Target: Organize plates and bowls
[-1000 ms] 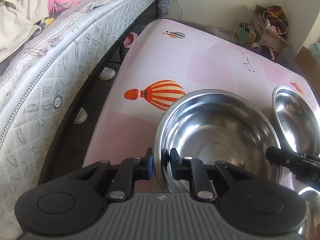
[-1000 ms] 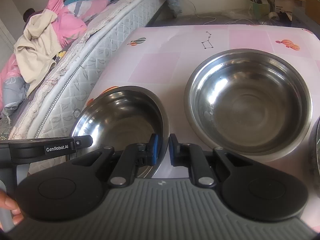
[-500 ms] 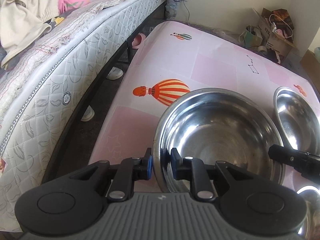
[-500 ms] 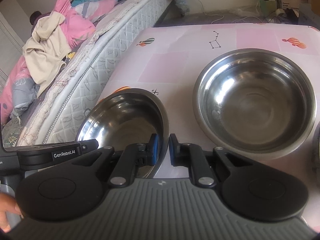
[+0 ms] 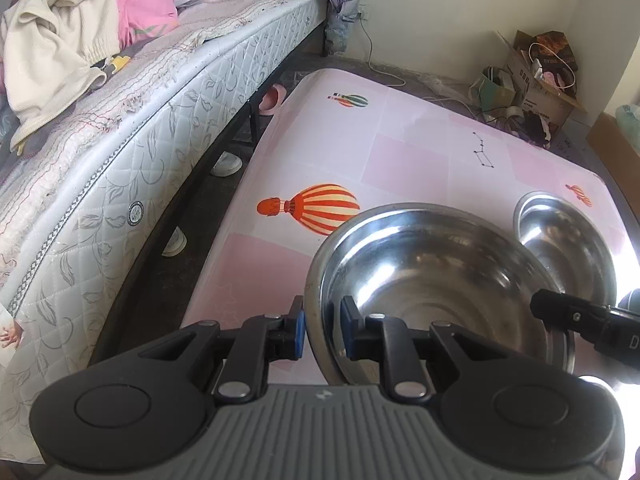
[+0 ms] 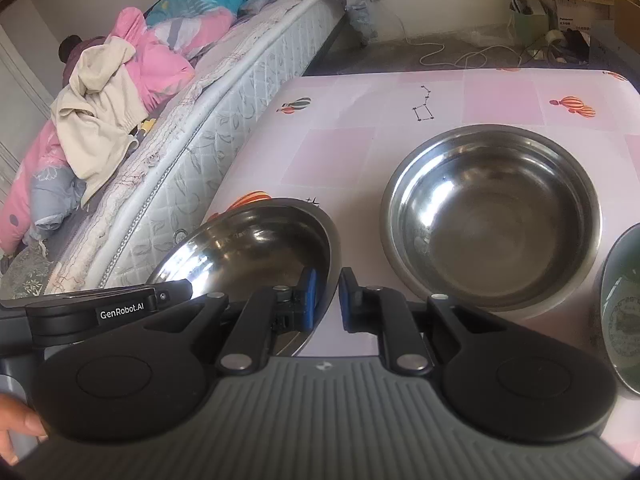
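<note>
A steel bowl (image 5: 440, 280) hangs a little above the pink table (image 5: 400, 128), held at two sides. My left gripper (image 5: 323, 326) is shut on its left rim. My right gripper (image 6: 327, 296) is shut on the right rim of the same steel bowl (image 6: 256, 248), which tilts in the right wrist view. A second steel bowl (image 6: 492, 216) rests on the table just to the right of the held one and also shows as the second bowl (image 5: 560, 248) in the left wrist view. The left gripper's body (image 6: 100, 308) covers the held bowl's near left edge.
A greenish bowl (image 6: 624, 308) sits at the table's right edge, partly cut off. A bed (image 5: 120, 140) with a heap of clothes (image 6: 112, 92) runs along the table's left side across a narrow gap. Cardboard boxes (image 5: 536, 76) and cables lie on the floor beyond.
Both grippers have risen together with the steel bowl between them, and the table and the second bowl now look farther below.
</note>
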Available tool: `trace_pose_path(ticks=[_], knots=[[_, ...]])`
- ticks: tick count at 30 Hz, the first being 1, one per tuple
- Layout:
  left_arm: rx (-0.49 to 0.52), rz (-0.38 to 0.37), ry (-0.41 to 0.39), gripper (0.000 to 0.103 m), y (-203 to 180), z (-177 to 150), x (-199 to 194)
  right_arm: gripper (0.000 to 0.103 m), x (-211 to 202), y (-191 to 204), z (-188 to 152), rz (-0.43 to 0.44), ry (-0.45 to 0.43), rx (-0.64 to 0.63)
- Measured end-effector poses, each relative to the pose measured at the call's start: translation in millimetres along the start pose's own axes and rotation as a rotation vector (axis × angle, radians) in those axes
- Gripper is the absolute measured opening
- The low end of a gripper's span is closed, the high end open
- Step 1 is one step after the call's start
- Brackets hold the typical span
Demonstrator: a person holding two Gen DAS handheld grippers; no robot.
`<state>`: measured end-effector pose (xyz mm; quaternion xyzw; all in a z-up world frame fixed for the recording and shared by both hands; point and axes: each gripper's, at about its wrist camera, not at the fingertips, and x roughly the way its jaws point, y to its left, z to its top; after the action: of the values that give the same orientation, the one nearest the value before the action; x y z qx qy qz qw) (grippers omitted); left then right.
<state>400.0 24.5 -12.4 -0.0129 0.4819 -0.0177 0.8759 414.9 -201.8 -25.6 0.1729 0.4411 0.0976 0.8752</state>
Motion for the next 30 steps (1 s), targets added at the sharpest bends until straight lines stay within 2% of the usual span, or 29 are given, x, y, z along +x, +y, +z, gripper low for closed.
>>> trace_pose_path(ticks=[16,24,30], knots=[[0.025,-0.033,-0.047,0.019,-33.2,10.8,-28.2,0.012,-44.2,-15.5,9.8,-0.007,-0.064,0.024],[0.084,-0.076,-0.056,0.019,-81.1,23.3,-28.4,0.013,-71.2,-49.5,23.1,-0.053,-0.103,0.059],[0.122,-0.114,-0.042,0.019,-124.0,37.2,-11.9,0.014,-77.7,-88.5,40.2,-0.108,-0.119,0.097]])
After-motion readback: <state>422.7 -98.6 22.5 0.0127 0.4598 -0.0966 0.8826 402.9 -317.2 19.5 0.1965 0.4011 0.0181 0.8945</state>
